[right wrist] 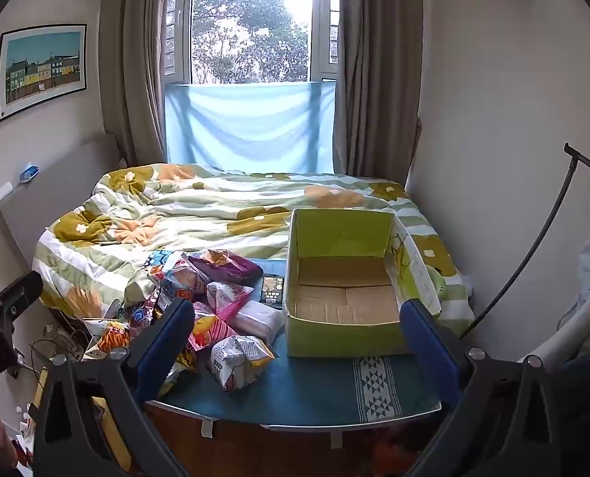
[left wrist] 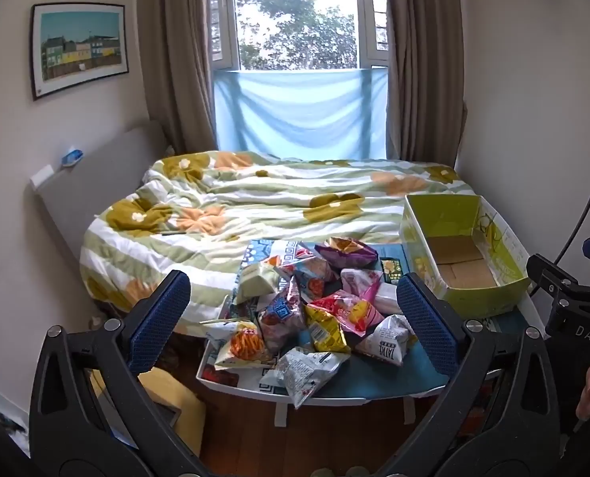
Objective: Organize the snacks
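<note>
While both views look down over the same small bench (right wrist: 315, 393) at the foot of a bed (right wrist: 215, 214), the left wrist view alone shows the whole snack pile (left wrist: 315, 306), and the right wrist view alone shows the full floor of the green cardboard box (right wrist: 346, 298), bare brown card with nothing in it. The snacks are crinkled foil and plastic packets, purple, pink, yellow and silver, heaped on the bench's left half; the box stands on its right half. The left gripper (left wrist: 295, 318) and right gripper (right wrist: 299, 342) both hang released, jaws wide, grasping nothing.
</note>
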`<action>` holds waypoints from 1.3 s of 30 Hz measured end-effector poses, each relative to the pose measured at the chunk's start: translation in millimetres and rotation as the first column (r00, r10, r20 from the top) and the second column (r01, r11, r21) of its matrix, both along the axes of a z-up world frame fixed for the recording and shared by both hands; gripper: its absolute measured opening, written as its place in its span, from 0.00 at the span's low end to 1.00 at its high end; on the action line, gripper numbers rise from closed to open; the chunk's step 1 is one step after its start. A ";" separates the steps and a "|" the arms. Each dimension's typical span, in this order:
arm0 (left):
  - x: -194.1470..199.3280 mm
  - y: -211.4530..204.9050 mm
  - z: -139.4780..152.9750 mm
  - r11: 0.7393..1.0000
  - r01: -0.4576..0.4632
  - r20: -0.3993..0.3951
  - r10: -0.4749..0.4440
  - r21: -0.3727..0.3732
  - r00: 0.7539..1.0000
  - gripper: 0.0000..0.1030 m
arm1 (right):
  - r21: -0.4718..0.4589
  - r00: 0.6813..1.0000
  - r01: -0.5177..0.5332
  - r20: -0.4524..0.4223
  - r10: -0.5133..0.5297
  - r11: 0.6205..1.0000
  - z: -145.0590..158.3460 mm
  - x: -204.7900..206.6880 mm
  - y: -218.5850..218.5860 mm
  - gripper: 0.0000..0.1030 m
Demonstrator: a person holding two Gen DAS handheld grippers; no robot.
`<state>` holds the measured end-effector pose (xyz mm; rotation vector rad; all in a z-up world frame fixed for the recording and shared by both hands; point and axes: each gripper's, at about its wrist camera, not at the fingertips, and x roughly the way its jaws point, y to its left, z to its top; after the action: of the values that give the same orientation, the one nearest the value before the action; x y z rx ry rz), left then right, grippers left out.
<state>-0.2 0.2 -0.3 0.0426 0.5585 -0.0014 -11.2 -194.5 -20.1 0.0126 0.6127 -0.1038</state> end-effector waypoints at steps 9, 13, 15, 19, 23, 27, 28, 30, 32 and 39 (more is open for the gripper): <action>-2.0 -2.3 4.1 1.000 -0.015 0.026 0.014 0.021 1.000 1.00 | 0.002 1.000 0.012 0.008 -0.012 1.000 3.4 -0.3 -8.8 1.00; -0.7 -0.1 1.5 1.000 -0.002 0.022 0.001 0.002 1.000 1.00 | -0.003 1.000 0.026 0.015 -0.026 1.000 -0.6 -0.6 -5.5 1.00; 0.0 -1.0 1.3 1.000 0.000 0.019 0.000 -0.003 1.000 1.00 | -0.003 1.000 0.028 0.015 -0.028 1.000 0.0 -0.7 -7.0 1.00; 1.0 -3.3 2.7 1.000 -0.001 0.014 0.001 0.003 1.000 1.00 | 0.000 1.000 0.026 0.016 -0.026 1.000 0.6 -0.9 -7.4 1.00; 0.8 -4.5 4.2 1.000 -0.004 0.016 0.004 0.011 1.000 1.00 | 0.000 1.000 0.024 0.015 -0.024 1.000 0.0 -0.5 -7.0 1.00; 1.2 -3.6 4.6 1.000 -0.007 0.015 0.007 0.014 1.000 1.00 | 0.000 1.000 0.023 0.014 -0.023 1.000 0.5 -0.3 -6.6 1.00; 1.4 -3.4 4.6 1.000 -0.009 0.014 0.009 0.015 1.000 1.00 | -0.001 1.000 0.024 0.014 -0.024 1.000 0.6 -0.7 -6.0 1.00; 1.4 -3.5 4.6 1.000 -0.013 0.015 0.013 0.018 1.000 1.00 | 0.000 1.000 0.025 0.015 -0.025 1.000 0.6 -0.8 -6.2 1.00; 1.5 -2.9 5.1 1.000 -0.013 0.015 0.013 0.018 1.000 1.00 | -0.001 1.000 0.025 0.014 -0.025 1.000 0.4 -1.1 -5.5 1.00; 0.4 -0.9 5.0 1.000 -0.017 0.020 0.016 0.025 1.000 1.00 | 0.000 1.000 0.023 0.011 -0.023 1.000 -0.2 -1.5 -1.8 1.00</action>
<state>0.2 -0.7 4.7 0.0628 0.5386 0.0221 -12.8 -196.3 -20.3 0.0202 0.6013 -0.1263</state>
